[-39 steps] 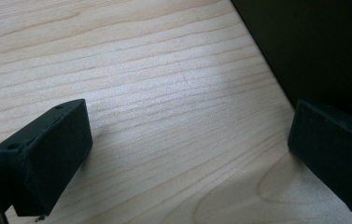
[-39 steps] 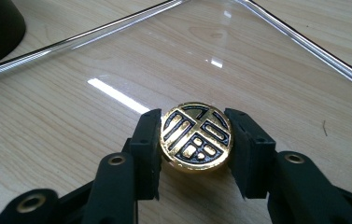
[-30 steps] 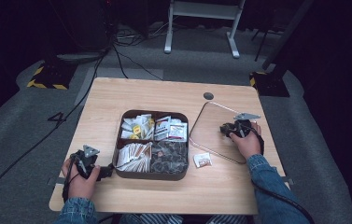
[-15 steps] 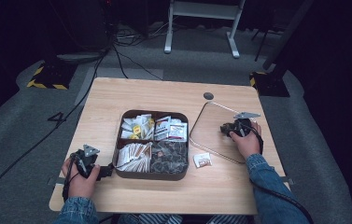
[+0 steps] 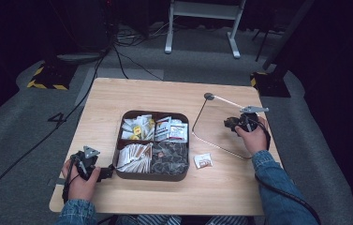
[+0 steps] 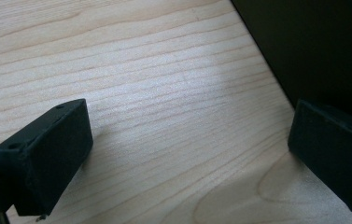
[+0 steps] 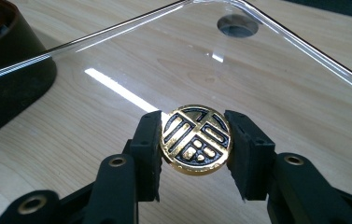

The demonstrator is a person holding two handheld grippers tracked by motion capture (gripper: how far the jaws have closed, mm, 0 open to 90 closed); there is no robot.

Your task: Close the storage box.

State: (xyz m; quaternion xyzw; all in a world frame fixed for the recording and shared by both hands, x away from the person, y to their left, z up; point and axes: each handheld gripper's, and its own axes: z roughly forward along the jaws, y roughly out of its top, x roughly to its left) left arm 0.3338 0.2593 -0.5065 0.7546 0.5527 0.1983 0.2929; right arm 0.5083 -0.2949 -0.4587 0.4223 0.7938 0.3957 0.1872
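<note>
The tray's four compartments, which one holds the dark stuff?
The near right compartment of the tray, closest to the loose packet on the table. Its contents are dark brown; the other three hold pale packets and sticks.

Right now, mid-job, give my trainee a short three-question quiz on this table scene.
1. True or false: the right gripper is clamped on the round gold-and-black knob of the clear square lid.
2. What lies on the wooden table just right of the dark four-compartment tray?
3. Left gripper: A open, B shut on a packet?

Key: 1 true. 2 a small white sachet. 3 A.
</note>
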